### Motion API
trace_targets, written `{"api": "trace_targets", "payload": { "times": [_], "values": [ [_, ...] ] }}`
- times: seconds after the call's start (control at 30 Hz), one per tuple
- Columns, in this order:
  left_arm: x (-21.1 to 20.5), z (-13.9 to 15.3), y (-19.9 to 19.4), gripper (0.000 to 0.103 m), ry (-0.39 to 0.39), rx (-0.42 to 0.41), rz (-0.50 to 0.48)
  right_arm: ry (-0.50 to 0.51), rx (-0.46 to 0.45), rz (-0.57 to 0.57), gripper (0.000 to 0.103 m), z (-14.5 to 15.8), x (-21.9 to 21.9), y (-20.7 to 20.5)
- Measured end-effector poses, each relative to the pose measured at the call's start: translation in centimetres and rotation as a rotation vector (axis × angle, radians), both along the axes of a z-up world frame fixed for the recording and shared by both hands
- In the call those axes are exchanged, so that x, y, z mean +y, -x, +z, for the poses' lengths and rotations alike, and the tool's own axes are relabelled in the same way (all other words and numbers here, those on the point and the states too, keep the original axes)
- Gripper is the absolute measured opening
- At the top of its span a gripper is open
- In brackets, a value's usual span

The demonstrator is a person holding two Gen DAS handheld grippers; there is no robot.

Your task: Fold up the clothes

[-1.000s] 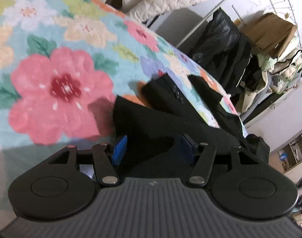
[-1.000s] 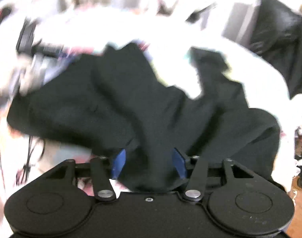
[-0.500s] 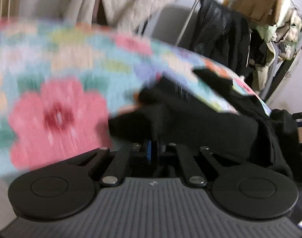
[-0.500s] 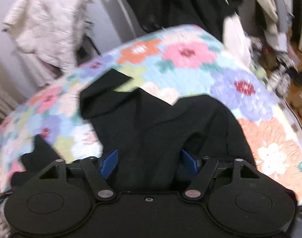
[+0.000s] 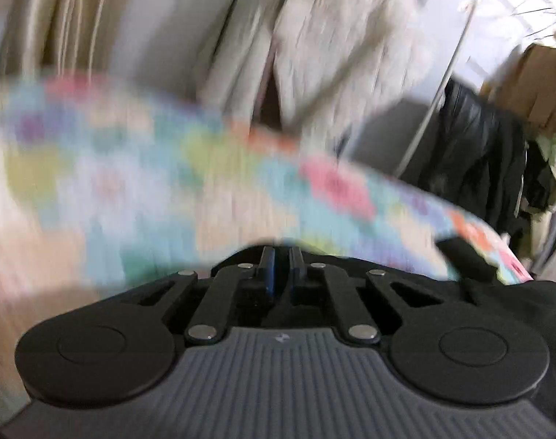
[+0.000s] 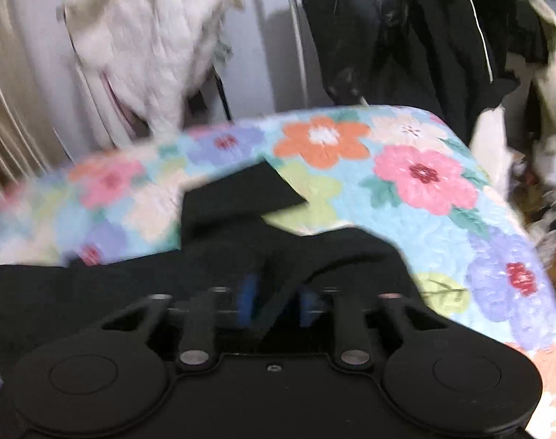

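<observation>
Garment (image 6: 241, 190), black, soft and limp, lies lower centre on the floral bed (image 6: 424, 175); left claw (image 5: 281, 270) nearly closed on its edge, right claw (image 6: 276, 301) narrowly pinching a fold; best gripped at hems.

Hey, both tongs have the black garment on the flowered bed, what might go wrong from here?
1. The right tongs pinch only a thin fold of the black garment; it may slip out.
2. Its sleeve lies crooked on the flowered quilt, so a fold could trap it.
3. The left view is motion-blurred; fast moves may bunch the cloth.
</observation>
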State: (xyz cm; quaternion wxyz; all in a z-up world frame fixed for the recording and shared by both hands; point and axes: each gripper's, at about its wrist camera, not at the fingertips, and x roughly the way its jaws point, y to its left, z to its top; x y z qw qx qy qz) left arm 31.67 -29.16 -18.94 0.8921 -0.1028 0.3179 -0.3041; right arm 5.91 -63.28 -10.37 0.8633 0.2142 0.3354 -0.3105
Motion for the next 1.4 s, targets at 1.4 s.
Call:
{"api": "trace_targets", "payload": {
  "times": [1.4],
  "values": [
    [-6.2, 1.9, 15.1, 0.052, -0.235, 0.064, -0.469, 0.552, 0.585, 0.379, 0.057, -6.5, 16.0, 2.5]
  ]
}}
